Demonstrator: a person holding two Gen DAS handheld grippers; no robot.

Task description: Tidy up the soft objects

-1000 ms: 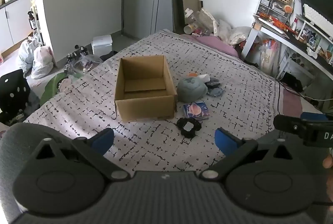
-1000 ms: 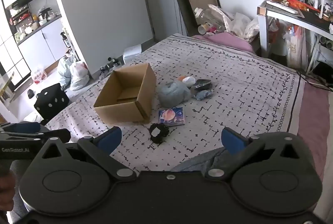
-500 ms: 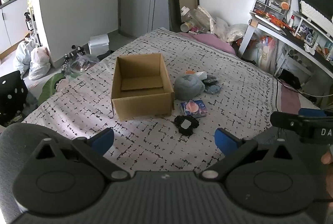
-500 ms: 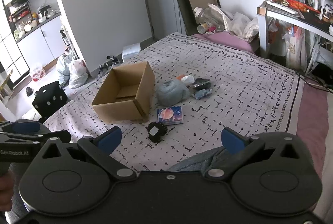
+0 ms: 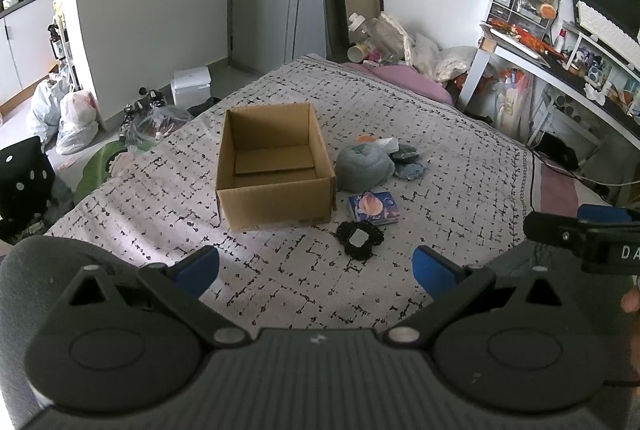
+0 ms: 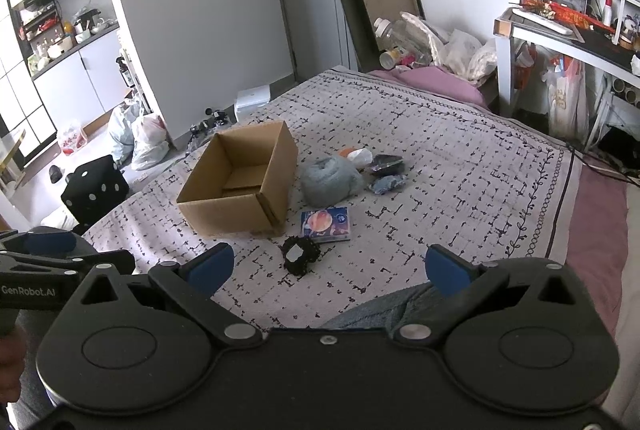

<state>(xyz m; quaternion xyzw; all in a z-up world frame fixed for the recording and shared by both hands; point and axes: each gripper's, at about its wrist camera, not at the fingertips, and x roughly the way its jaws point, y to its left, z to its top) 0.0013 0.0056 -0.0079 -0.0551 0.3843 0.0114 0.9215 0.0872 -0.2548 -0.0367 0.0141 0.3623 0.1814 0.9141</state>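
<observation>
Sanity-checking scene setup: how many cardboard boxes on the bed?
1. The open cardboard box sits mid-bed, just left of the grey bundle. Nothing seems hidden behind it.

On the bed: one box (image 5: 276,166), one grey bundle (image 5: 363,166), one packet (image 5: 374,207), one black lace piece (image 5: 359,239), two small dark cloths (image 6: 386,172).

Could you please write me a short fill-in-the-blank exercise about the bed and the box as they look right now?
1. The cardboard box stands on the ____.
2. Both the left gripper and the right gripper are ____.
3. The black scrunchie lies nearest the ____ packet.

Answers: bed; open; tissue
</observation>
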